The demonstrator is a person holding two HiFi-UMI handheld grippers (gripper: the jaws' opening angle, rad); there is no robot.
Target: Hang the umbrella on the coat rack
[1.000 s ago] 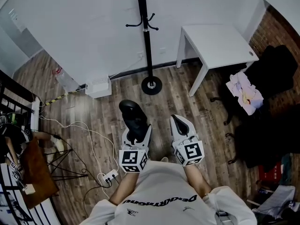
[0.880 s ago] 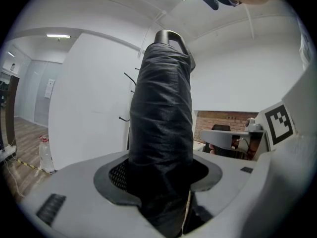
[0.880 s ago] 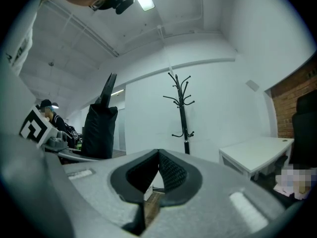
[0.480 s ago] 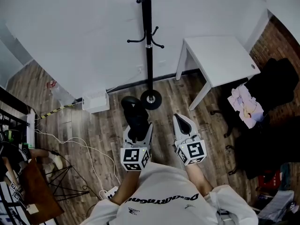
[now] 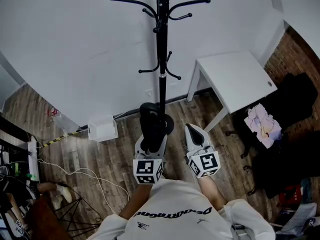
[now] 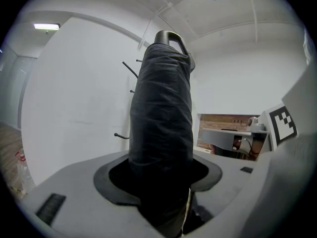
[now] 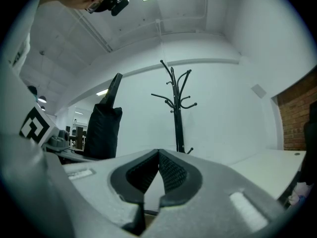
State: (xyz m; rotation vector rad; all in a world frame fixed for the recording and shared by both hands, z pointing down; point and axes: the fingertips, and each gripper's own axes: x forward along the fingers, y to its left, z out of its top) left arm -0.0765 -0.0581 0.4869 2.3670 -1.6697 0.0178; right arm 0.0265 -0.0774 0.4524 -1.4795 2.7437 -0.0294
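The folded black umbrella (image 5: 151, 123) stands upright between the jaws of my left gripper (image 5: 150, 143), which is shut on its lower part. In the left gripper view the umbrella (image 6: 163, 128) fills the middle, its curved handle at the top. The black coat rack (image 5: 161, 59) rises straight ahead against the white wall, its base just beyond the umbrella; two of its hooks (image 6: 130, 69) show behind the umbrella. My right gripper (image 5: 194, 130) hangs beside the left one, shut with nothing in it. In the right gripper view the rack (image 7: 177, 113) stands ahead and the umbrella (image 7: 104, 128) is to the left.
A white table (image 5: 235, 76) stands right of the rack. A dark chair (image 5: 295, 99) with a bundle of cloth (image 5: 262, 124) is at the far right. A white box (image 5: 101, 129), a plastic bottle (image 5: 55, 115) and cables (image 5: 90, 176) lie on the wooden floor at left.
Both grippers have moved forward toward the coat rack with the umbrella still held. The rack is nearer and its upper hooks have come into view.
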